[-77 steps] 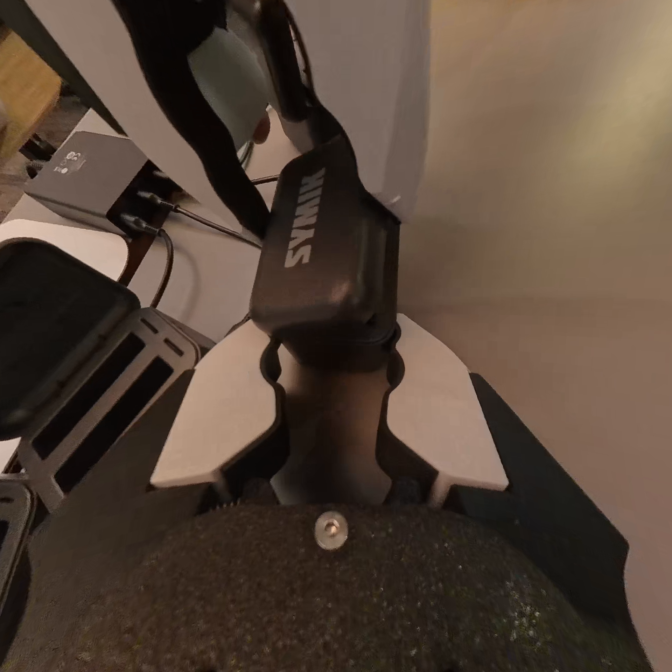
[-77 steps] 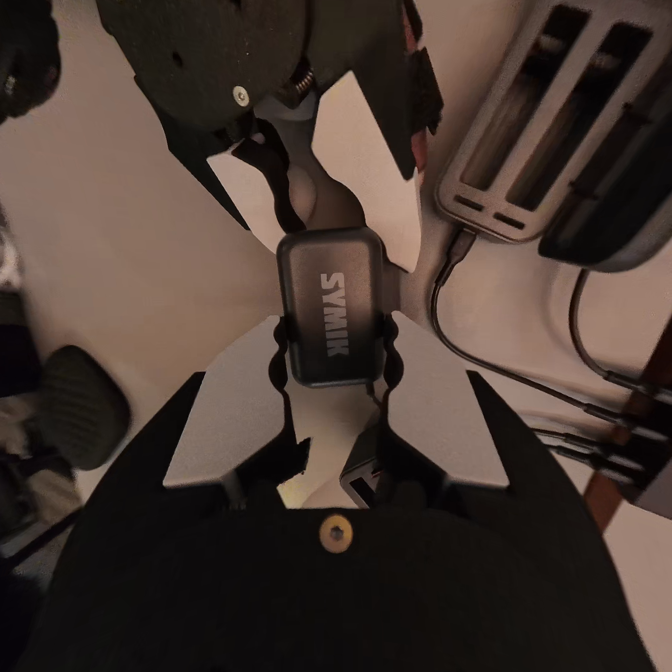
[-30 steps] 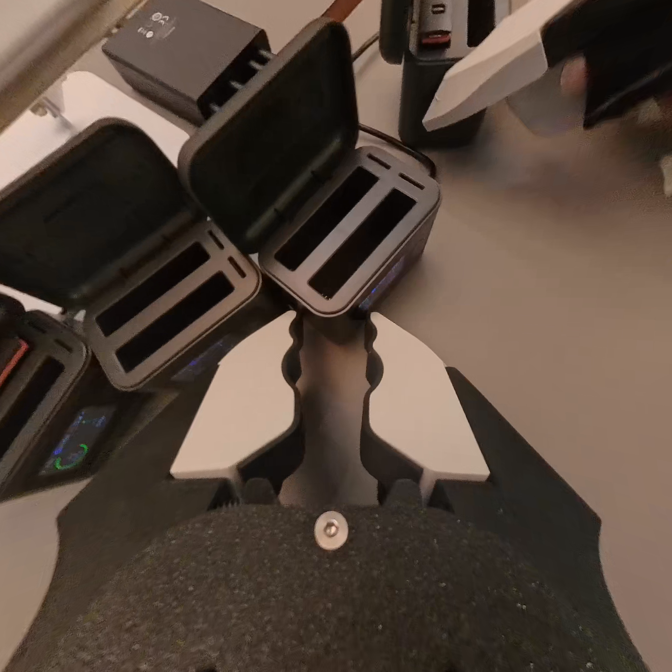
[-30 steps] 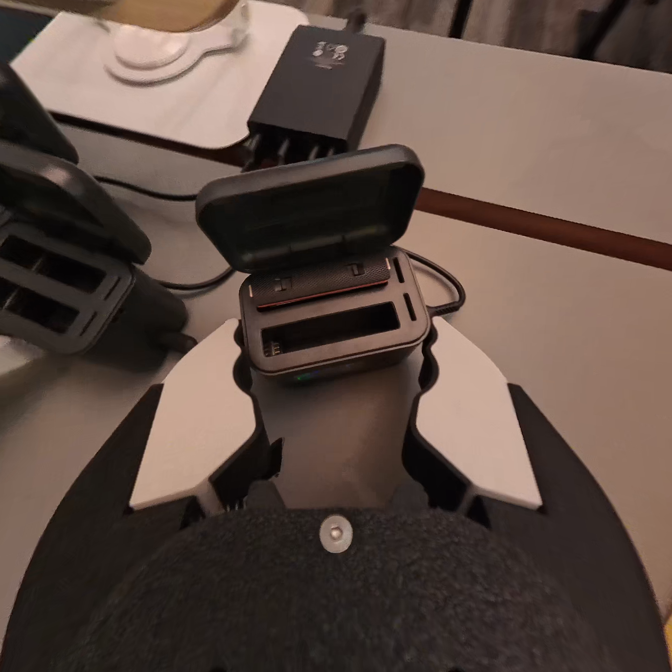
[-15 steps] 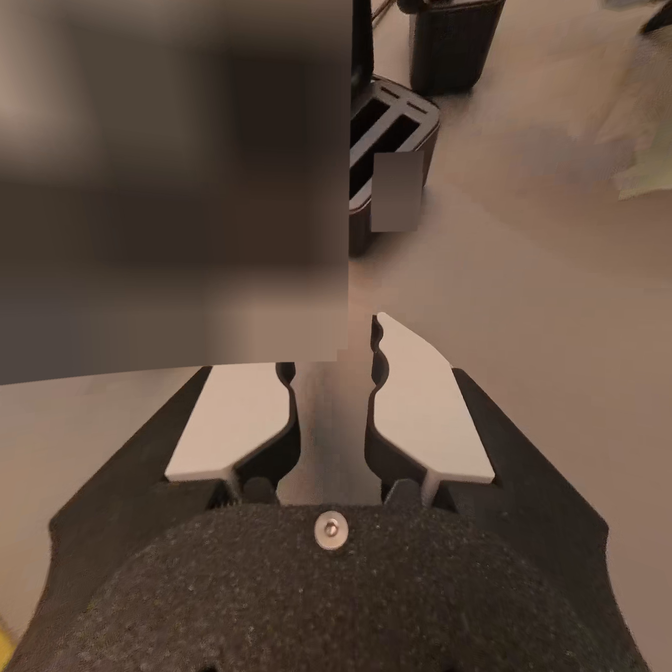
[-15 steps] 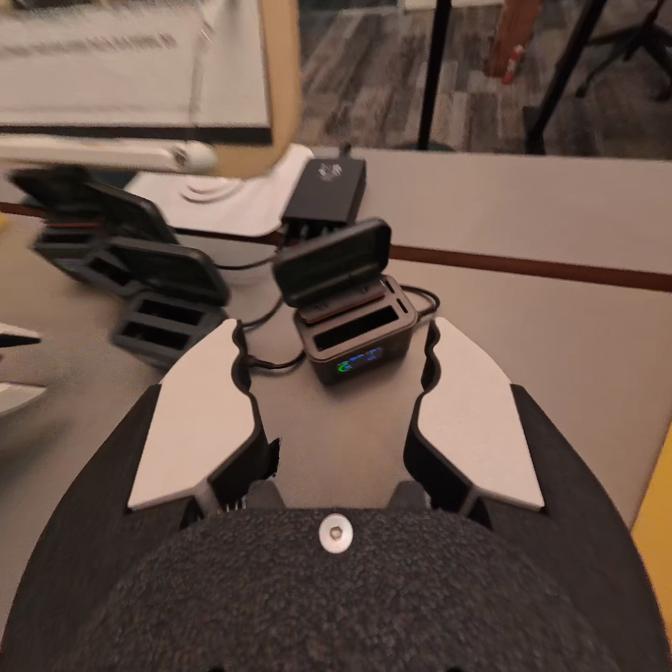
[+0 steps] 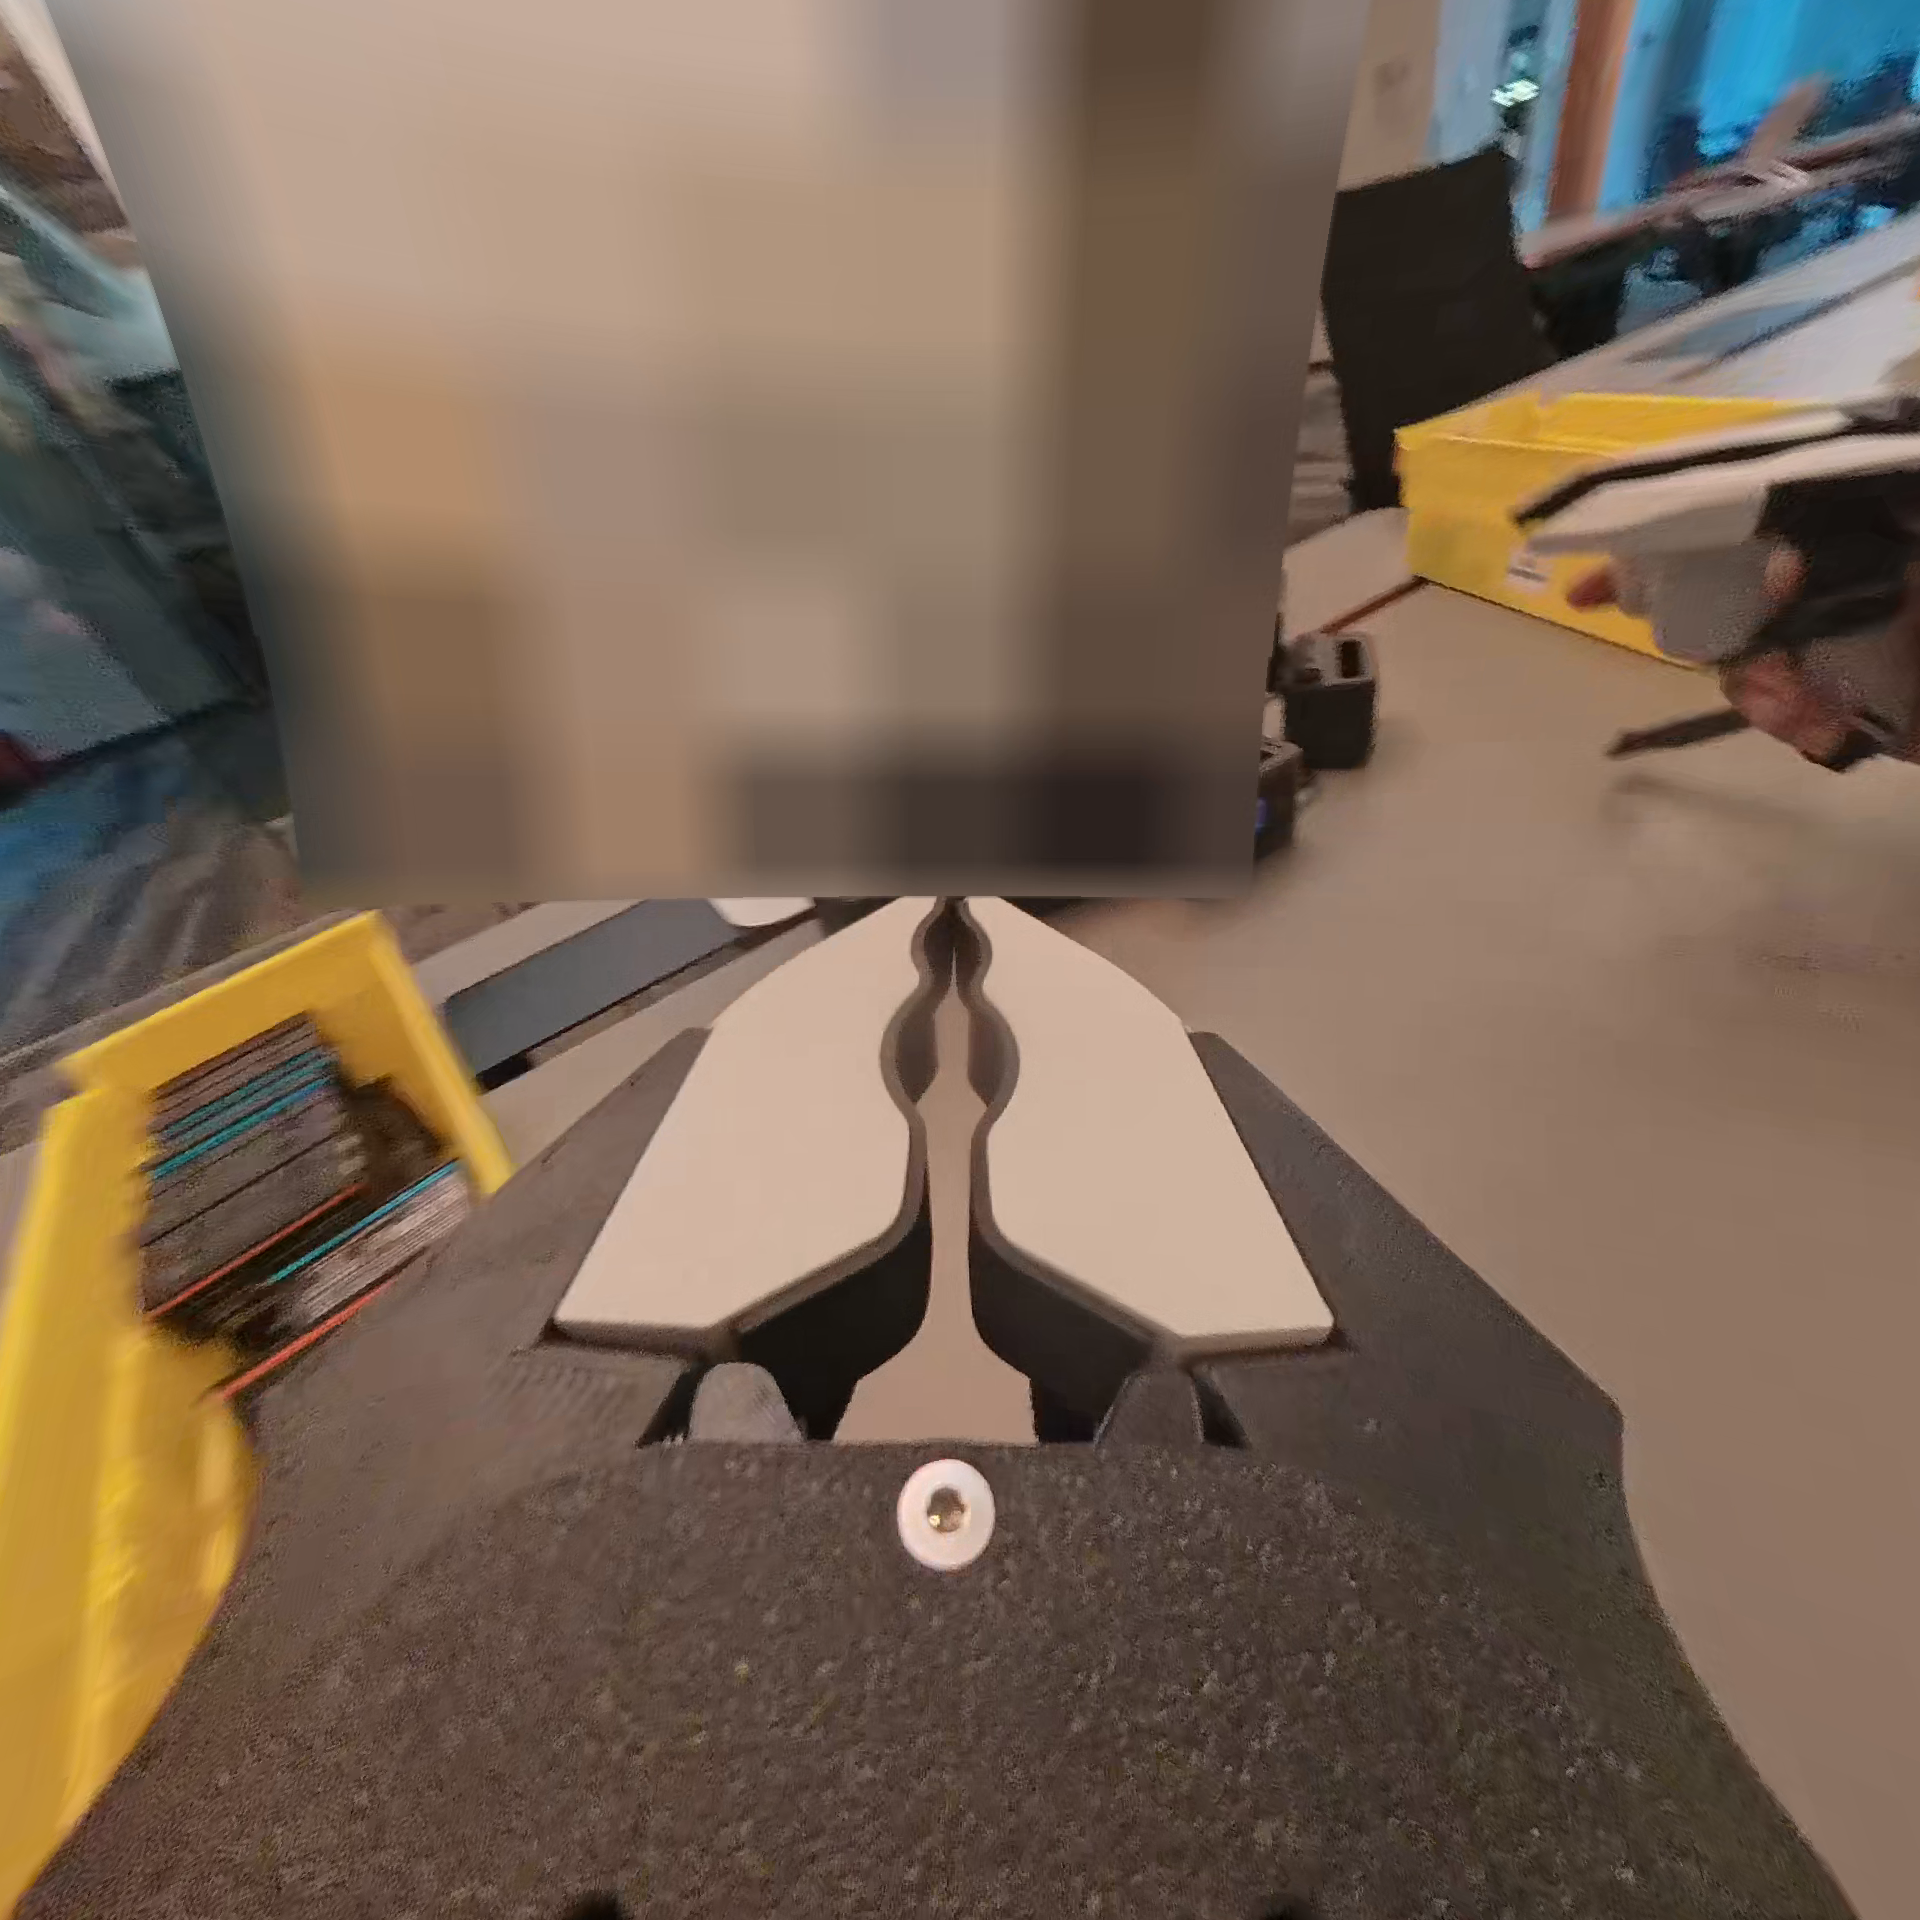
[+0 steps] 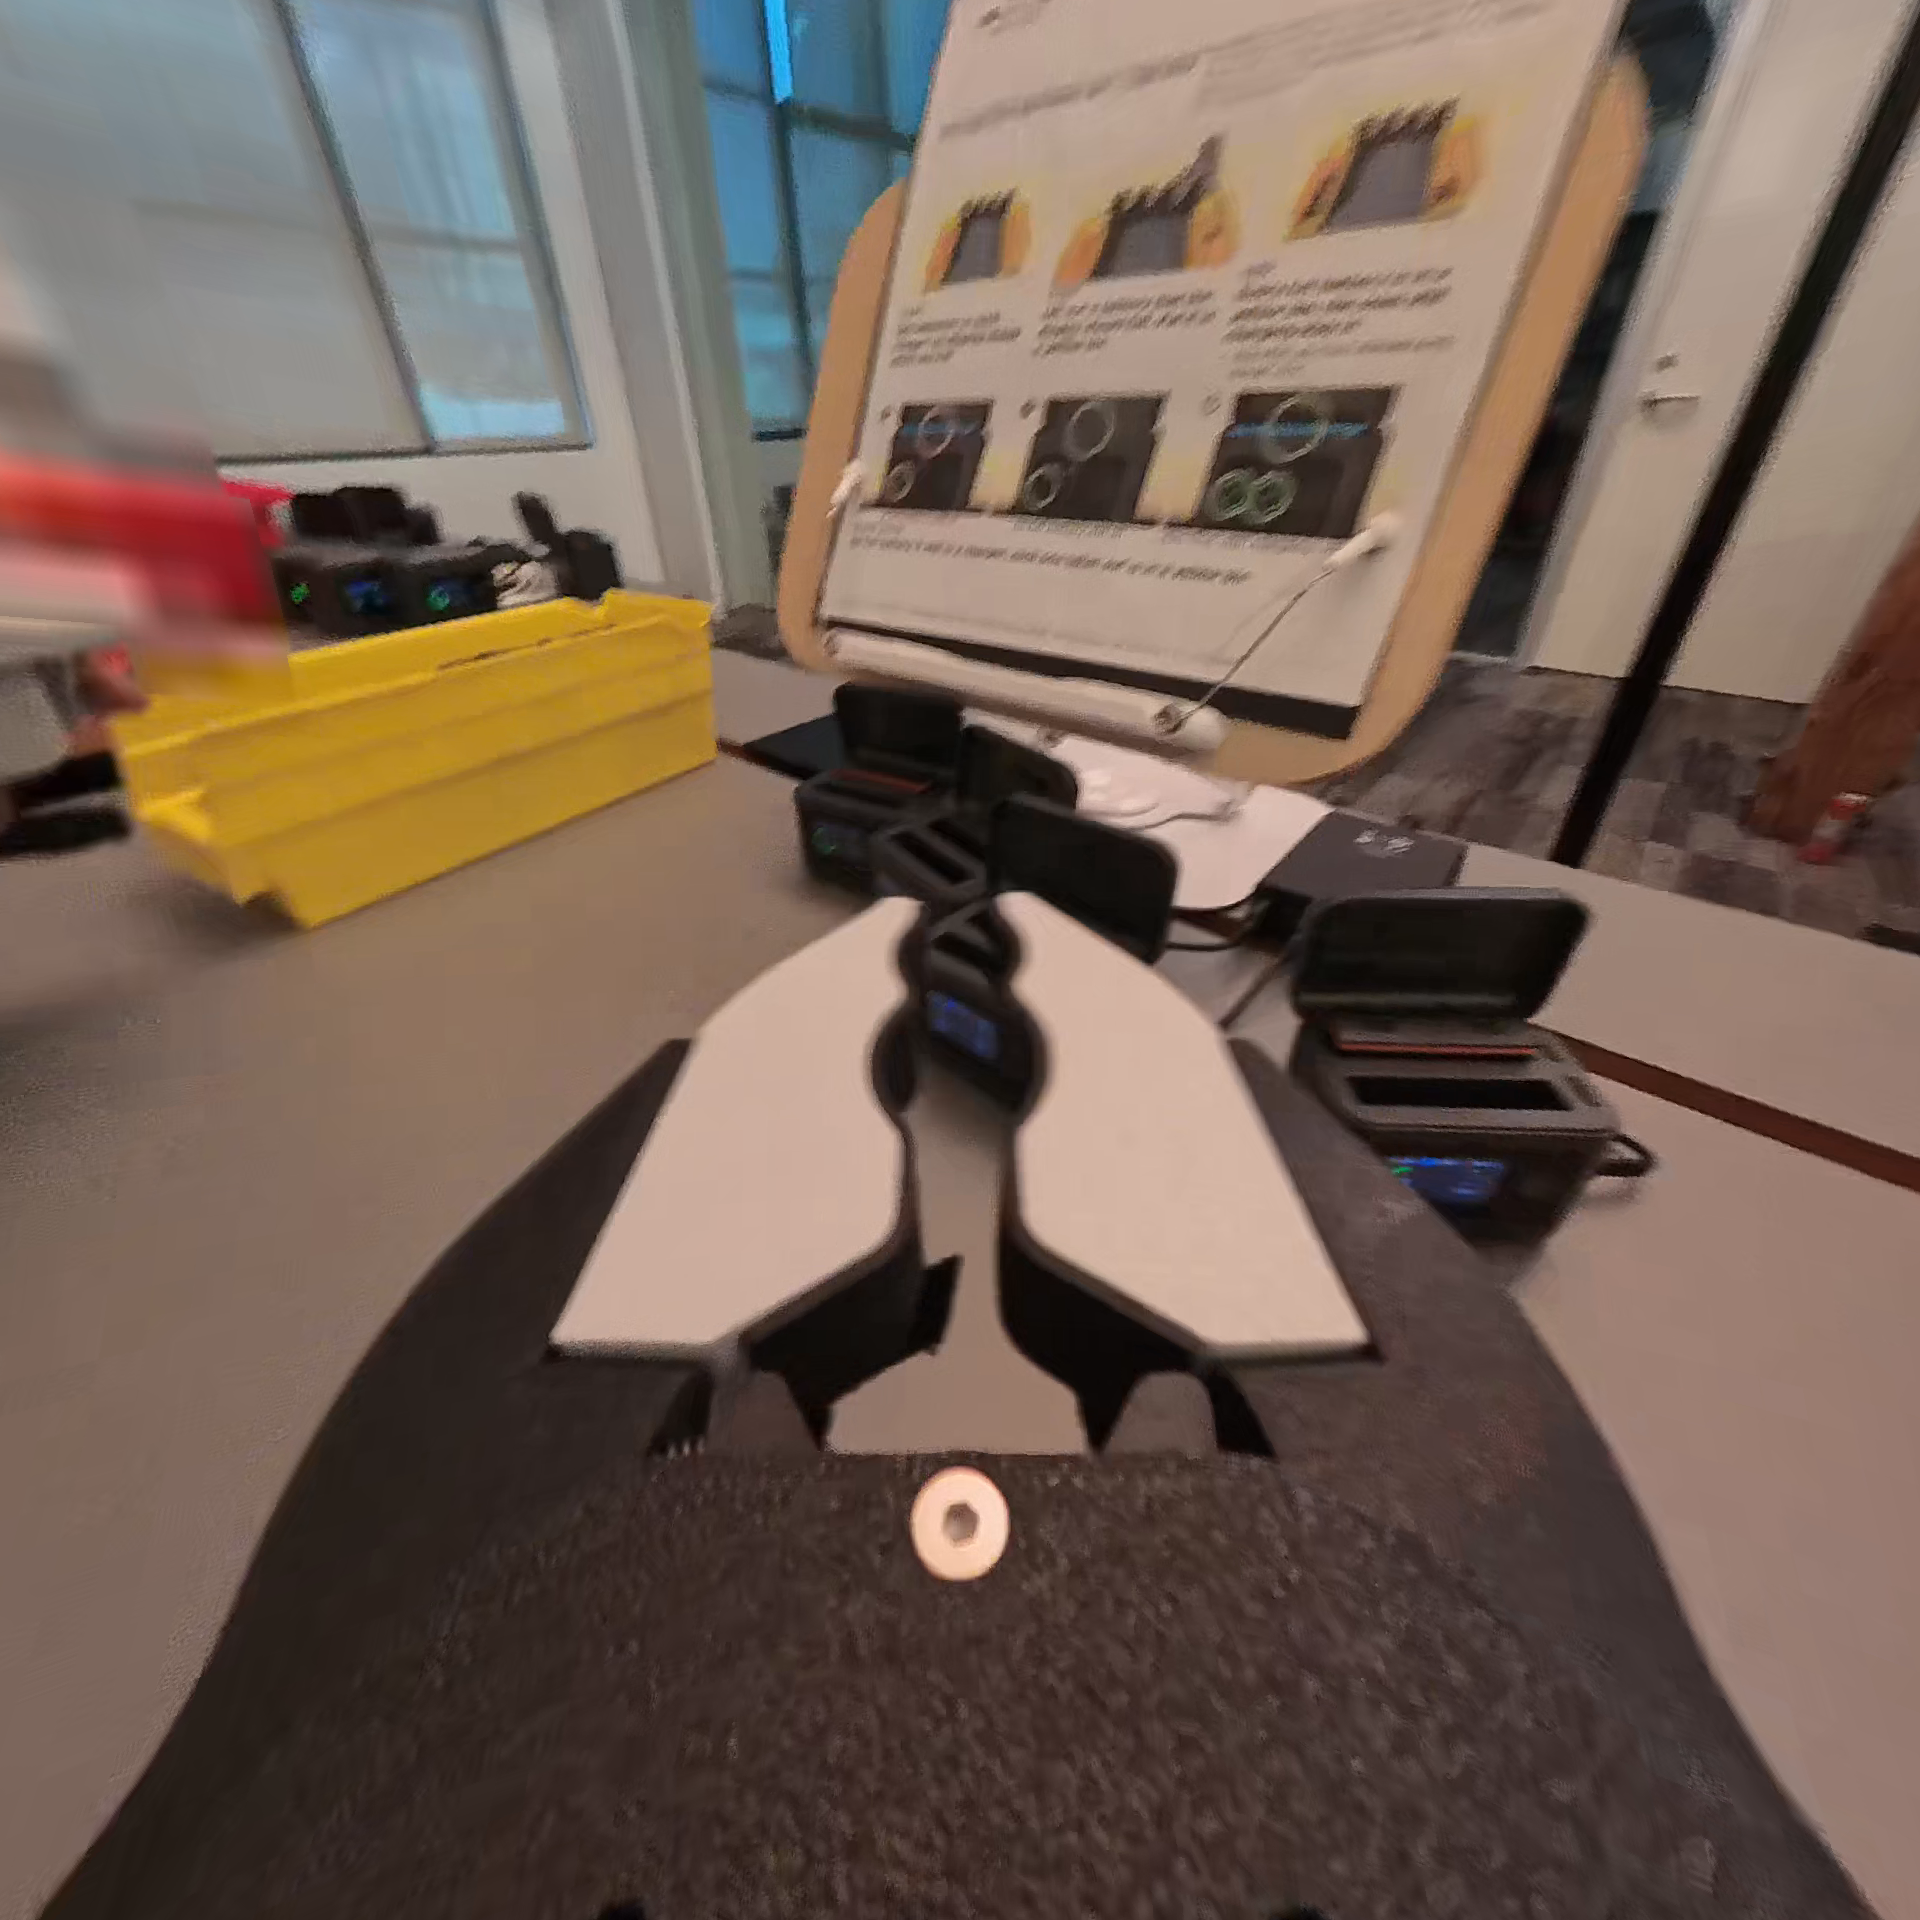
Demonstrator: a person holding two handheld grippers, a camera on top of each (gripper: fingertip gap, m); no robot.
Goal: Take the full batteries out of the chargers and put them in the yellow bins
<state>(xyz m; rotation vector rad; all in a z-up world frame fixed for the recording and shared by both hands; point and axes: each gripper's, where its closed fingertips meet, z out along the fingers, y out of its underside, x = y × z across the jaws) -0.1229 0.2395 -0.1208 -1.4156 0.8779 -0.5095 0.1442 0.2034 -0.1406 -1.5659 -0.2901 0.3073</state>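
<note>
My left gripper [image 7: 948,920] is shut and empty above the table, its tips at the edge of a large blurred patch. A yellow bin [image 7: 62,1351] holding several dark batteries [image 7: 281,1174] lies just to its left. My right gripper [image 8: 961,914] is shut and empty, and also shows at the right of the left wrist view [image 7: 1536,516]. Ahead of it stands a row of open black chargers [image 8: 1081,873]. To its right an open charger [image 8: 1455,1112] holds one red-striped battery [image 8: 1423,1042] in its back slot; its front slot is empty.
A yellow bin [image 8: 416,748] stands at the left of the table, another at the far right [image 7: 1475,520]. An instruction board [image 8: 1143,364] on a stand rises behind the chargers, with a black power adapter [image 8: 1361,852] and cables beside it. More chargers [image 8: 384,592] sit far back. The tips of one gripper are about 30 cm away from the tips of the other.
Both grippers have closed from open and have pulled back and tilted up from the chargers. The left one now sits beside the yellow bin with batteries.
</note>
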